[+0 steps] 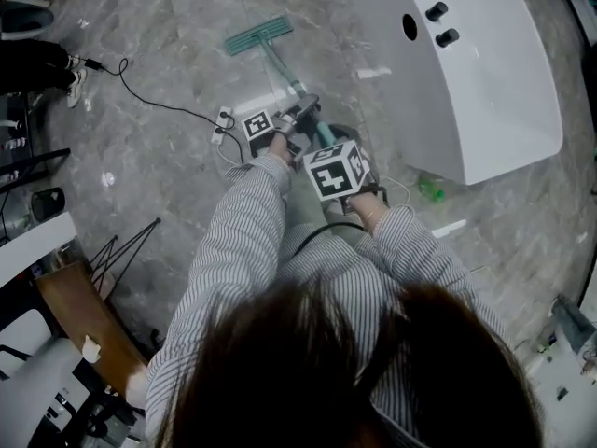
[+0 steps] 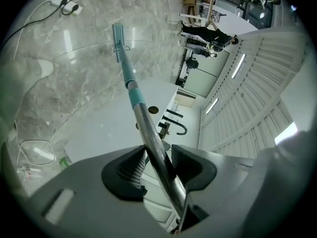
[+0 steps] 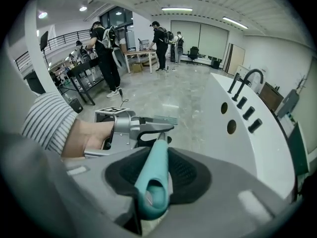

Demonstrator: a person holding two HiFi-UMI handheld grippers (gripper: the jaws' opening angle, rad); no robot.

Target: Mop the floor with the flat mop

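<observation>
The flat mop's teal head [image 1: 258, 35] lies on the grey marble floor ahead of me. Its pole [image 1: 280, 71] slants back to both grippers. My left gripper [image 1: 300, 113] is shut on the metal part of the pole [image 2: 148, 133], lower down than the right one. In the left gripper view the mop head [image 2: 118, 33] shows far along the pole. My right gripper [image 1: 325, 138] is shut on the teal handle end [image 3: 154, 175], just behind the left gripper [image 3: 124, 130]. The marker cubes [image 1: 336, 169] hide most of the jaws in the head view.
A large white bathtub [image 1: 466, 73] stands on the right, close to the mop. A power strip with a black cable [image 1: 222, 124] lies on the floor to the left. A green bottle [image 1: 431, 189] sits by the tub. Furniture [image 1: 84, 325] crowds the lower left. People [image 3: 104, 53] stand farther off.
</observation>
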